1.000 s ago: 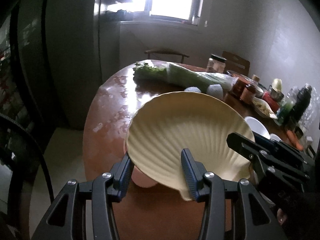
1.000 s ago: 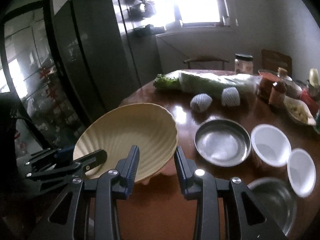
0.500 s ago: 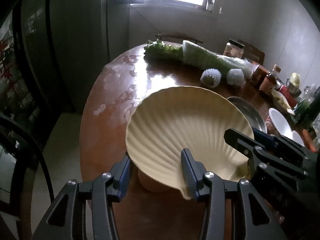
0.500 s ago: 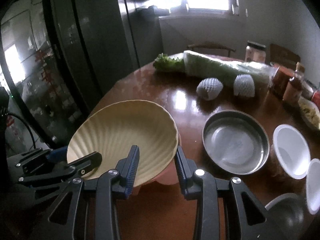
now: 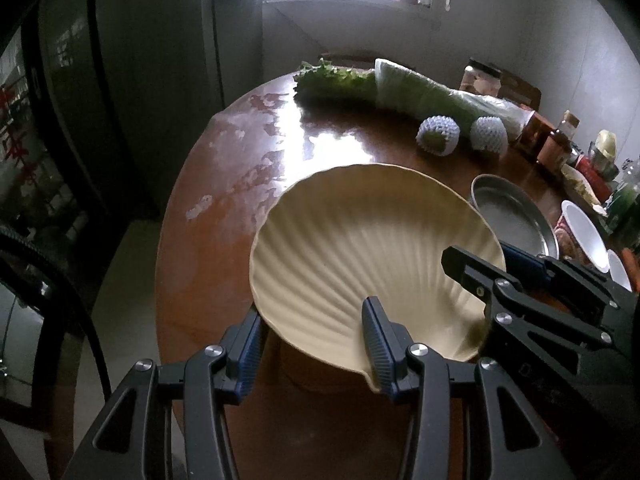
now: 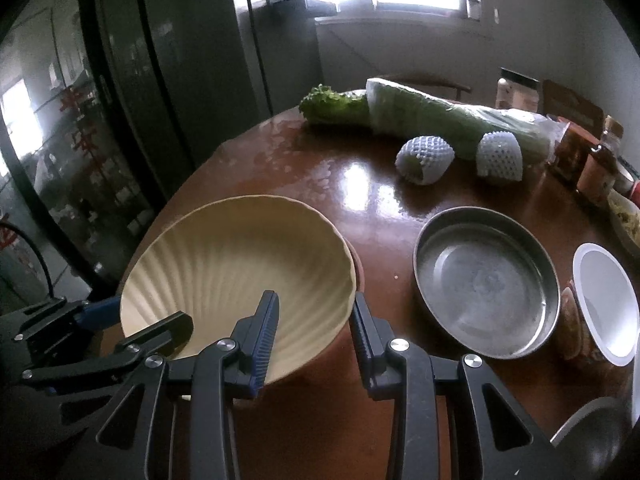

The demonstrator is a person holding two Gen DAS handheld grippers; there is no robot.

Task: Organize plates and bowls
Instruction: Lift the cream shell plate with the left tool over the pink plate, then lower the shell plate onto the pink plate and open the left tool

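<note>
A cream shell-shaped plate (image 5: 360,256) sits tilted on a terracotta bowl (image 5: 316,376) near the table's front edge; it also shows in the right wrist view (image 6: 236,272). My left gripper (image 5: 312,348) is open, its fingers straddling the plate's near rim. My right gripper (image 6: 314,340) is open too, straddling the plate's right rim. A steel dish (image 6: 486,280) and a white bowl (image 6: 606,304) lie to the right.
On the brown round table (image 5: 224,216) lie a wrapped cabbage (image 6: 440,120), leafy greens (image 6: 332,104) and two foam-netted fruits (image 6: 424,158). Jars and bottles (image 6: 592,160) crowd the far right. A dark cabinet (image 6: 120,100) stands left.
Both grippers and the plate have come down toward the table; the plate now lies lower and flatter on the terracotta bowl. Both grippers stay open around its rim.
</note>
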